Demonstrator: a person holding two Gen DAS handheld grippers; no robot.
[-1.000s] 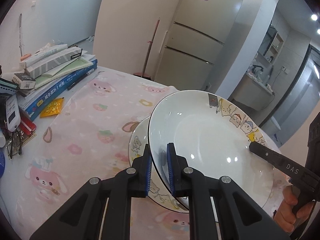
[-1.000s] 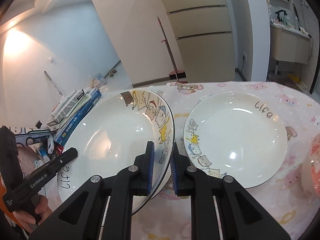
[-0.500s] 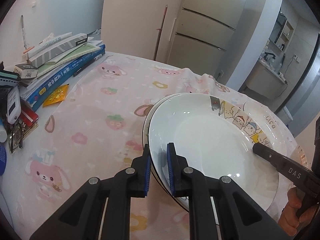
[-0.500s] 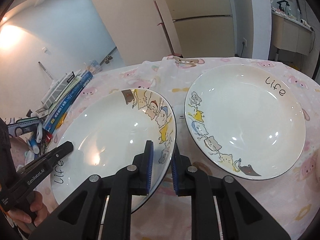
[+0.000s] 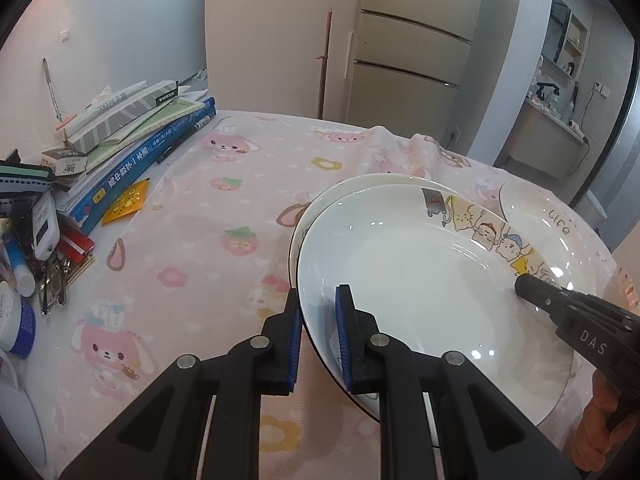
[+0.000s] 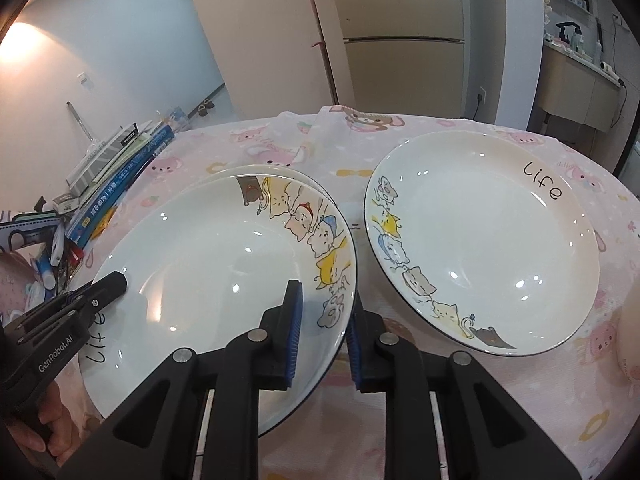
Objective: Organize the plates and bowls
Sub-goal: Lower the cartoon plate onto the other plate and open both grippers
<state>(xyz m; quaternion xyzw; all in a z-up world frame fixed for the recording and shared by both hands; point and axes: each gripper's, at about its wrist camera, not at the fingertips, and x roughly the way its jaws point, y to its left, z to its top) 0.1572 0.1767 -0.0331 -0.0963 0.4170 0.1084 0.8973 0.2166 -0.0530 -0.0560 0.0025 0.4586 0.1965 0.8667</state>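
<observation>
A white cat-pattern plate (image 5: pixel 412 276) (image 6: pixel 224 264) sits on top of a matching plate whose rim (image 5: pixel 360 182) (image 6: pixel 256 169) shows behind it. My left gripper (image 5: pixel 318 332) straddles its near rim with the jaws parted wider than the rim. My right gripper (image 6: pixel 322 334) straddles the opposite rim, jaws also parted. A third matching plate marked "life" (image 6: pixel 480 240) (image 5: pixel 548 220) lies alone on the cloth to the right of the stack.
The table has a pink cartoon tablecloth (image 5: pixel 192 248). A pile of books (image 5: pixel 132 136) and stationery clutter (image 5: pixel 32 248) fill the left edge. A pale dish edge (image 6: pixel 630 336) shows at far right. A fridge (image 5: pixel 412 52) stands behind.
The held plate has come down onto the lower plate. Both grippers' jaws have spread apart from its rim.
</observation>
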